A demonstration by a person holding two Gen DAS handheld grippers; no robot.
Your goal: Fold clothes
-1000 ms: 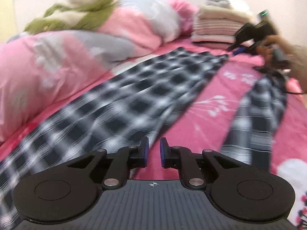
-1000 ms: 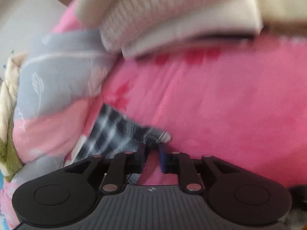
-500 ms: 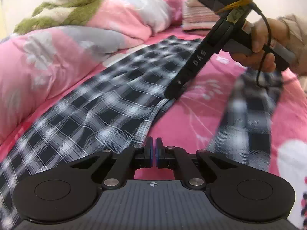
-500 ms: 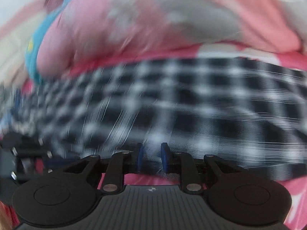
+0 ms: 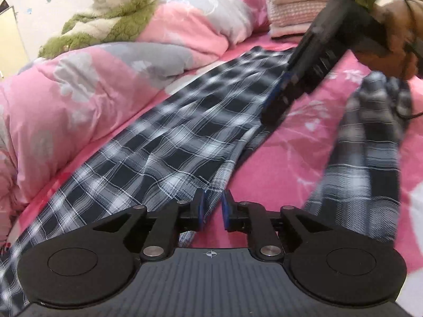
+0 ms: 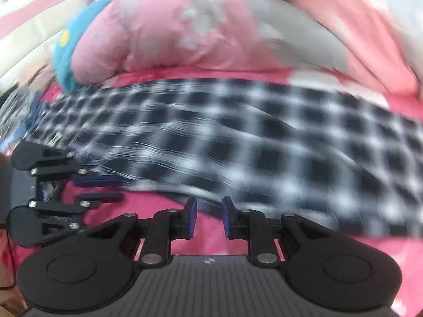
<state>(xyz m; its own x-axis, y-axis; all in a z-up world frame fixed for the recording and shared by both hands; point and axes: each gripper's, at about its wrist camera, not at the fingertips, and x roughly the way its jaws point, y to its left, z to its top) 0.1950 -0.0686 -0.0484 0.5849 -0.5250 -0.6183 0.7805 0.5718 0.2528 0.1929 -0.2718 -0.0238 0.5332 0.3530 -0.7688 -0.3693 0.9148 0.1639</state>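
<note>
Black-and-white plaid trousers (image 5: 169, 142): one pair, legs spread flat on pink bed (image 5: 298, 142), beside one quilt (image 5: 87, 79). Folded stack (image 5: 293, 13): one. Left tool (image 5: 212, 207): just opening, slightly parted at hem, gripping nothing. Right tool (image 6: 208, 218): parted, empty.

- The bed (image 5: 304, 142) has a pink sheet with pale prints, filling the centre and right of the left wrist view.
- Plaid trousers (image 5: 169, 142) lie spread flat on it, one leg running from lower left to upper centre, the other leg at right.
- A pink-and-grey duvet (image 5: 87, 84) is heaped along the left.
- A stack of folded clothes (image 5: 293, 15) sits at upper right.
</note>
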